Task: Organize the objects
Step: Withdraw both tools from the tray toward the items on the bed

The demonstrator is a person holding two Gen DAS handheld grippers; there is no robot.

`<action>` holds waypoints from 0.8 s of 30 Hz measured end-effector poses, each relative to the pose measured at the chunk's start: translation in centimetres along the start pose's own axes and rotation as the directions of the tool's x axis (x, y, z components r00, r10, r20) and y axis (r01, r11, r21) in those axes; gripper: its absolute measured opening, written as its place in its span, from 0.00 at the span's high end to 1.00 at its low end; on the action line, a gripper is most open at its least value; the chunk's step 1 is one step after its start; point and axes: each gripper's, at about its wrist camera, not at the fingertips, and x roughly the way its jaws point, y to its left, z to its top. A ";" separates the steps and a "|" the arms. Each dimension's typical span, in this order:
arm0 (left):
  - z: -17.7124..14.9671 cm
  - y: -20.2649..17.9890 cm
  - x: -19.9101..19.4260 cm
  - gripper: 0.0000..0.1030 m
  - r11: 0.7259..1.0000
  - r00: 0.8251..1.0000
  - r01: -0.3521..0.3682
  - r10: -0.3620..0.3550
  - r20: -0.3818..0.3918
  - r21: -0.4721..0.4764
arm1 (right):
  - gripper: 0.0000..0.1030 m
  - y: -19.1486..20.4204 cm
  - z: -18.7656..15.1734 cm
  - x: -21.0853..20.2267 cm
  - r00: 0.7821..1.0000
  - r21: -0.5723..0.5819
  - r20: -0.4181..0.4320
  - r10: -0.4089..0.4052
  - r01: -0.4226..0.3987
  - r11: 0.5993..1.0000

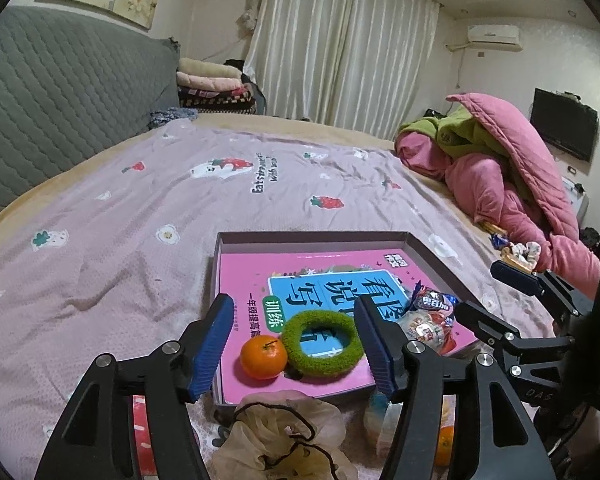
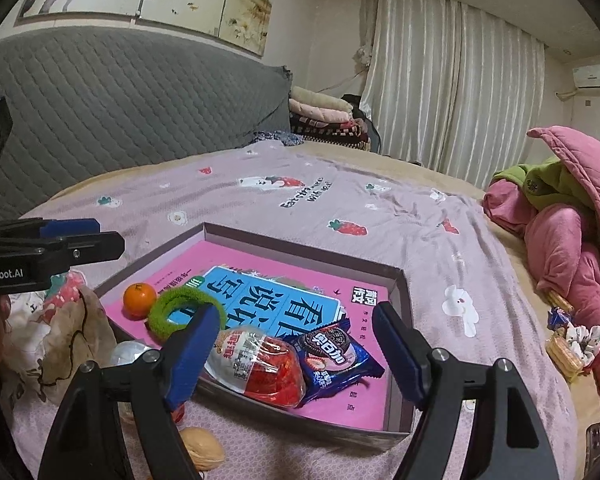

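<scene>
Left gripper (image 1: 292, 344) spread, nothing pinched; jaws straddle the orange (image 1: 263, 358) and green fuzzy ring (image 1: 321, 345), both lying in the shallow box (image 1: 312, 236) on the pink book (image 1: 252, 280). Probably collecting loose items there. Right of the ring: red snack pack (image 2: 260, 368) and cookie pack (image 2: 332, 356), touching. Right gripper (image 2: 300, 356) spread around them, not pressing. Scrunchie (image 1: 284, 436) and walnut (image 2: 202, 452) outside the box, on the bed sheet (image 1: 100, 240).

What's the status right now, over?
Left gripper open over green hair ring. Right gripper open over snack packets. Tangerine already in box. Nothing blocking.
</scene>
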 end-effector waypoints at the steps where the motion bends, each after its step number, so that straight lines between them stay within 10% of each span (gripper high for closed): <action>1: 0.0 0.0 -0.1 0.38 1.000 1.000 0.002 -0.002 0.002 -0.001 | 0.24 0.0 0.0 -0.1 1.000 0.001 0.002 0.000 0.000 1.000; 24: -1.4 -2.2 -2.3 0.37 0.999 0.998 0.047 -0.048 0.031 0.025 | 0.24 0.5 -1.1 -3.0 0.999 -0.001 0.039 -0.026 0.026 1.000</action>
